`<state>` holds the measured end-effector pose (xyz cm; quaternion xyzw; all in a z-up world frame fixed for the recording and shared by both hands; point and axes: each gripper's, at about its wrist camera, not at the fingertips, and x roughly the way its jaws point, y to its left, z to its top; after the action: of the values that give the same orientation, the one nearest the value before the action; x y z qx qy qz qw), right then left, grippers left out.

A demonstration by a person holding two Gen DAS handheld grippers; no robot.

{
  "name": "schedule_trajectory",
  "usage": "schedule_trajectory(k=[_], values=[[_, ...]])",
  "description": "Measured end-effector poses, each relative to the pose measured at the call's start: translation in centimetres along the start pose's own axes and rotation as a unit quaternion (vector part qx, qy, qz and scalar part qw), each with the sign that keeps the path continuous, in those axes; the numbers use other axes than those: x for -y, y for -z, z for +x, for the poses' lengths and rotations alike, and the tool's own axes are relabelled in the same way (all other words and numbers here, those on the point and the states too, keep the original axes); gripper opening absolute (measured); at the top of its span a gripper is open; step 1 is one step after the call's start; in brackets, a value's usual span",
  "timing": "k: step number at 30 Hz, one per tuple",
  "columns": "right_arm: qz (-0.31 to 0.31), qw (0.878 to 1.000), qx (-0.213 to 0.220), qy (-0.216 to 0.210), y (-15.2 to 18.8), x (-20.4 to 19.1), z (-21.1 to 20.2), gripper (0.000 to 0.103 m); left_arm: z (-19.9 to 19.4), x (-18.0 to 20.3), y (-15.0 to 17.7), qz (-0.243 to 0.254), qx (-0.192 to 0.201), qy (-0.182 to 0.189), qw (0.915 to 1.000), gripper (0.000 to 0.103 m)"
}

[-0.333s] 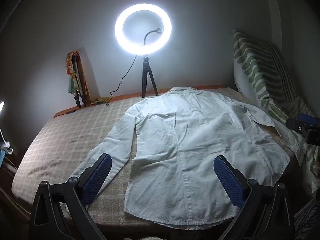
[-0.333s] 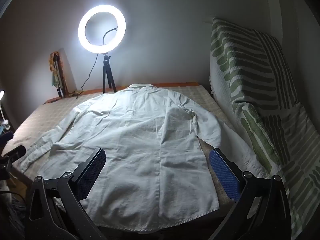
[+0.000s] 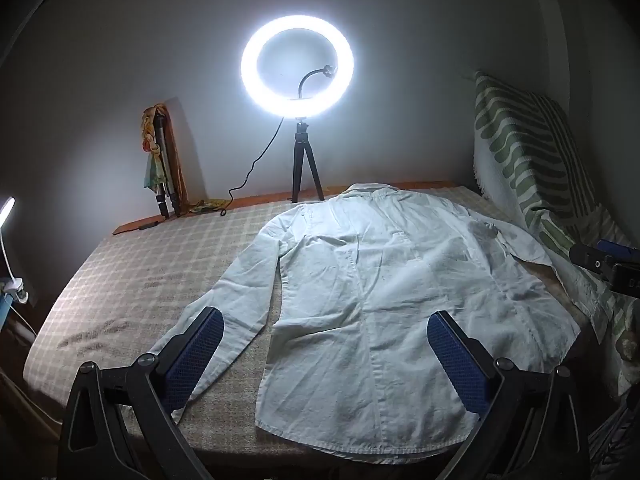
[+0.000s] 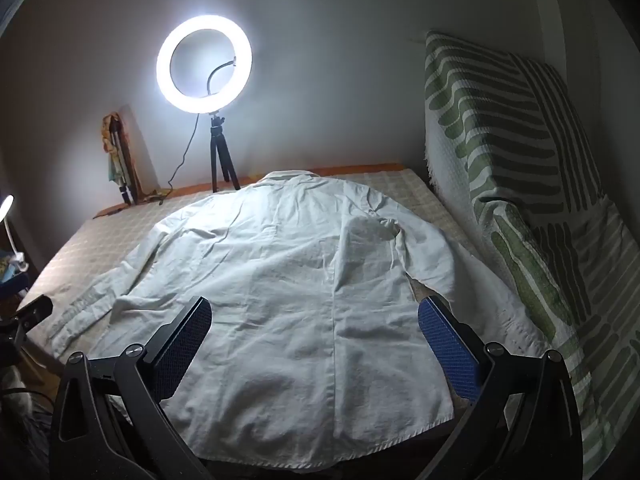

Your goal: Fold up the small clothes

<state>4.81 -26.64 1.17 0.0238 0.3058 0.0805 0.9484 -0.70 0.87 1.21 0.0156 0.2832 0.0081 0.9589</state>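
Shirt (image 3: 384,312), white, long-sleeved, lies spread flat and unfolded on the bed (image 3: 132,280), collar toward the far wall and hem at the near edge. Fabric is creased across the body. One sleeve (image 3: 236,300) runs down along the body's left side toward the near edge; in the left wrist view its cuff end passes behind a gripper finger. The other sleeve (image 4: 452,272) lies along the right side, close to the draped blanket (image 4: 520,184).

Left gripper (image 3: 324,356) hangs above the near part of the shirt, jaws spread wide, nothing between the blue pads (image 3: 192,356). No contact with the cloth can be seen. Right gripper (image 4: 316,344) is likewise held over the hem area, jaws fully apart and empty, angled down toward the shirt. Part of the right gripper also shows at the right edge of the left wrist view, beside the blanket.

Bed carries a checked cover, beige and pale. Blanket, green and white striped, is draped over something upright along the bed's right side.

Ring light (image 3: 298,64) on a small black tripod (image 3: 304,168) stands at the head of the bed just beyond the collar, lit, with a cable (image 3: 256,164) trailing down to the left. Further left, folded stands (image 3: 164,168) with a coloured cloth lean against the wall. A clip lamp (image 3: 8,212) shows at the far left edge, well apart from the shirt.
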Motion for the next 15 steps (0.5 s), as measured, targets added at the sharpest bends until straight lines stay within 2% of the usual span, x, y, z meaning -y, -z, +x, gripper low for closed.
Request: schedule_trajectory(k=[15], values=[[0.010,1.000,-0.008,0.003,-0.13,0.11,0.08,0.102,-0.28,0.12,-0.44,0.006,0.005,-0.004,1.0000,0.103]])
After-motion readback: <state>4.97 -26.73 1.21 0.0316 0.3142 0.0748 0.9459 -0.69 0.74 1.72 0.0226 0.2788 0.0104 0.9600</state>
